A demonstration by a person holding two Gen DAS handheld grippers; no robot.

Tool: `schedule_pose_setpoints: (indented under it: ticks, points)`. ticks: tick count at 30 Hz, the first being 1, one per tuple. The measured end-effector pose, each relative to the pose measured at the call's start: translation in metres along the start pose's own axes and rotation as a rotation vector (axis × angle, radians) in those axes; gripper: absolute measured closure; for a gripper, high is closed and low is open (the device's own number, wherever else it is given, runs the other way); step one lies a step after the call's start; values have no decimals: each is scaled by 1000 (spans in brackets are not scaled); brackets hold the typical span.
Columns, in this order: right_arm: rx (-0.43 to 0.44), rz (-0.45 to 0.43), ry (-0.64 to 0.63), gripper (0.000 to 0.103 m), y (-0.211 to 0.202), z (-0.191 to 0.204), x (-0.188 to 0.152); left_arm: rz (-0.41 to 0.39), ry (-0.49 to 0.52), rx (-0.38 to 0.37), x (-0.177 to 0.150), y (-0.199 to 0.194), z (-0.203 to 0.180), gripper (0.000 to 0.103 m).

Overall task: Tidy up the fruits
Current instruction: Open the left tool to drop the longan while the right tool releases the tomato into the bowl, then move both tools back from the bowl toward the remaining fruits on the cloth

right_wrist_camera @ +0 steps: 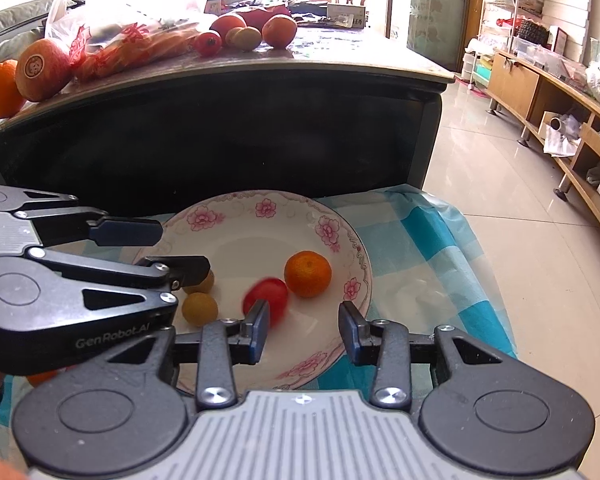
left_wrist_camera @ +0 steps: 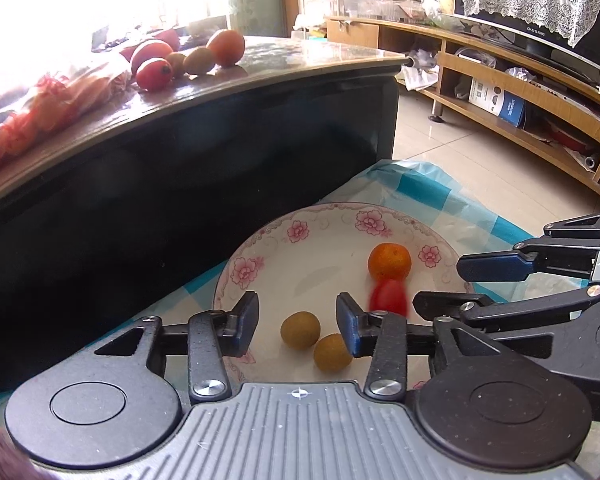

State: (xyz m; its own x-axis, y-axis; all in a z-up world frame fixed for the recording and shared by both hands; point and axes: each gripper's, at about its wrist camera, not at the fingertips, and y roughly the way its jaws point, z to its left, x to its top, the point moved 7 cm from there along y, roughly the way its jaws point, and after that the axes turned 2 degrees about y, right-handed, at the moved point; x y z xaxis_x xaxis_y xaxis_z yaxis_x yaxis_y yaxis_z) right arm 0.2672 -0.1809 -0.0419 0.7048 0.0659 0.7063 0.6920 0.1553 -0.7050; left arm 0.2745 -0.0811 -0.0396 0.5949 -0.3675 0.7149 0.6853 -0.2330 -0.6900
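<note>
A home living room: television (left_wrist_camera: 540, 0) on wooden media console (left_wrist_camera: 500, 80), tiled floor (right_wrist_camera: 500, 200).

The plate (right_wrist_camera: 260, 248) looks like glossy glazed ceramic with a pink flower print, resting on a smooth blue-checked cloth (right_wrist_camera: 432, 248), perhaps plastic-coated. The worktop (left_wrist_camera: 300, 60) is polished and mirror-like, the floor (right_wrist_camera: 500, 184) shiny tile, and the left hand-held gripper (left_wrist_camera: 296, 322) matt black with bright metal screws.

- Left wrist view sits low behind the left claw (left_wrist_camera: 296, 326), close over the plate (left_wrist_camera: 320, 216), facing the dark bench (left_wrist_camera: 284, 64); the right claw (left_wrist_camera: 440, 284) enters from the right edge
- Right wrist view sits behind the right claw (right_wrist_camera: 304, 334), equally near; both share plate, bench and floor (right_wrist_camera: 500, 200)
</note>
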Motion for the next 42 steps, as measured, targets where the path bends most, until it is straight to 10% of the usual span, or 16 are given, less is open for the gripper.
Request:
schedule_pose_setpoints:
  ticks: [24,42]
  points:
    - [108,24,-12,59,-88,55,-38,5,-3,-13,-47,-85,7,39]
    - [97,175,-92,59,-71,97,-82,77,5,14,-96,-99,22,38]
